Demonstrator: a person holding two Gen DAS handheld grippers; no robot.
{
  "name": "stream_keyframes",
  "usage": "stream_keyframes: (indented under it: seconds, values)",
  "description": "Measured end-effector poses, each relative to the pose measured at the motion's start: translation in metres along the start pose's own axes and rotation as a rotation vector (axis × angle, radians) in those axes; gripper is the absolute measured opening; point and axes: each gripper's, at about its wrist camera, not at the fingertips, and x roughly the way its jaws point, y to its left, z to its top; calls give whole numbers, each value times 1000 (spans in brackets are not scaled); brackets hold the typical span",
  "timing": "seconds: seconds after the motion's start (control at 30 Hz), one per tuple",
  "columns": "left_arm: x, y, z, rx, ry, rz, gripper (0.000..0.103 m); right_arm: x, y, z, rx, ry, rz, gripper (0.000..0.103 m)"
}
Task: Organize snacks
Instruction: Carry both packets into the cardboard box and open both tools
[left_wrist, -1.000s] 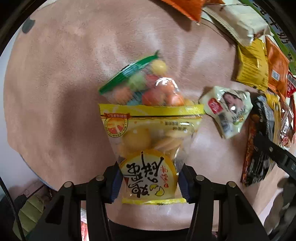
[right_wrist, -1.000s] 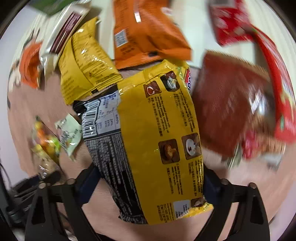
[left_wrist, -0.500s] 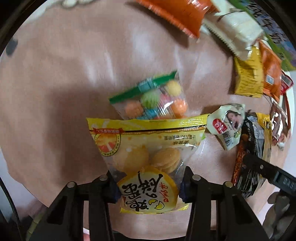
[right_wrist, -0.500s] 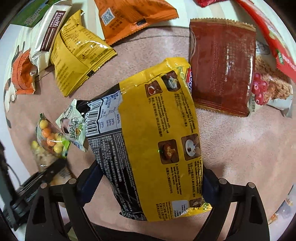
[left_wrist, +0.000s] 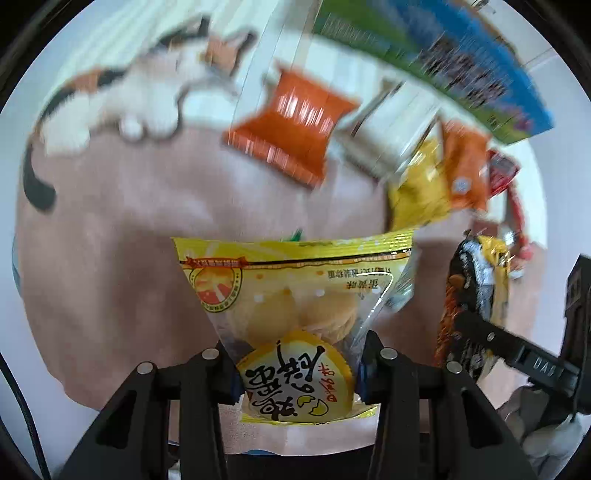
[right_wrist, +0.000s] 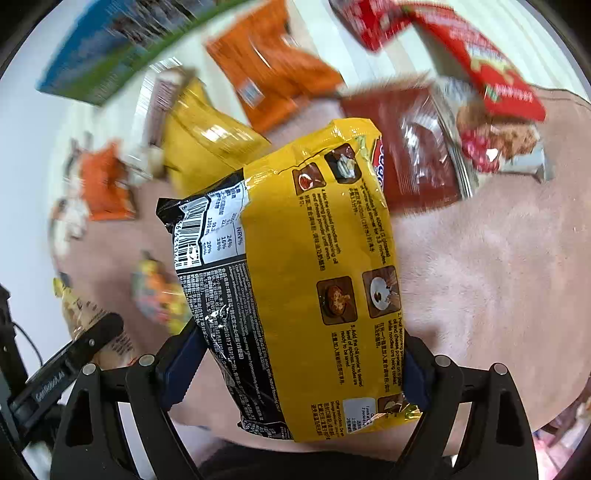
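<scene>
Left claw (left_wrist: 297, 373) pinches the cookie bag (left_wrist: 295, 295), right claw (right_wrist: 295, 363) grips the noodle pack (right_wrist: 295, 277); both run lengthwise away from the claws.

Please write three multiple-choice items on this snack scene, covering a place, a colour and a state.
1. Where is the dark brown packet relative to the held noodle packet in the right wrist view?
A. upper right
B. lower left
C. hidden beneath it

2. What colour is the top band of the egg biscuit bag?
A. blue
B. yellow
C. purple

3. What is the state of the left claw?
A. open and empty
B. shut on the egg biscuit bag
C. shut on a red packet

Answers: 1 A, it lies on the mat past the packet's upper right corner. 2 B, the sealed strip is yellow. 3 B, both pads pinch the bag's lower end.
</scene>
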Motion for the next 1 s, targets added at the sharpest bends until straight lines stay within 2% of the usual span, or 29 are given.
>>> stream_keyframes:
  seconds: [0.1,0.2,0.3,0.47,0.6,0.67,0.77,1.0]
  values:
    - [-41,-1,15,25,-58,-32,40,-30,11,2,-3,-45,78,92]
    - [-97,-35,39,86,-136,-13,40,-78,30,18,-31,-115,163,92]
    - [-124,-62,62,114,-207,-54,40,-128,47,41,-69,-195,239,92]
    - [-135,-125,143,133,-288,-100,40,-204,78,99,-125,-347,297,92]
    - [-132,-154,206,143,-300,-92,40,-238,89,159,-154,-410,269,92]
    - [-122,-164,236,152,-275,-86,40,-242,97,203,-162,-407,242,92]
    - [-99,-174,281,158,-232,-39,40,-224,104,249,-159,-377,190,92]
    - [-24,-173,342,123,-48,-39,40,-153,112,328,-150,-260,92,92]
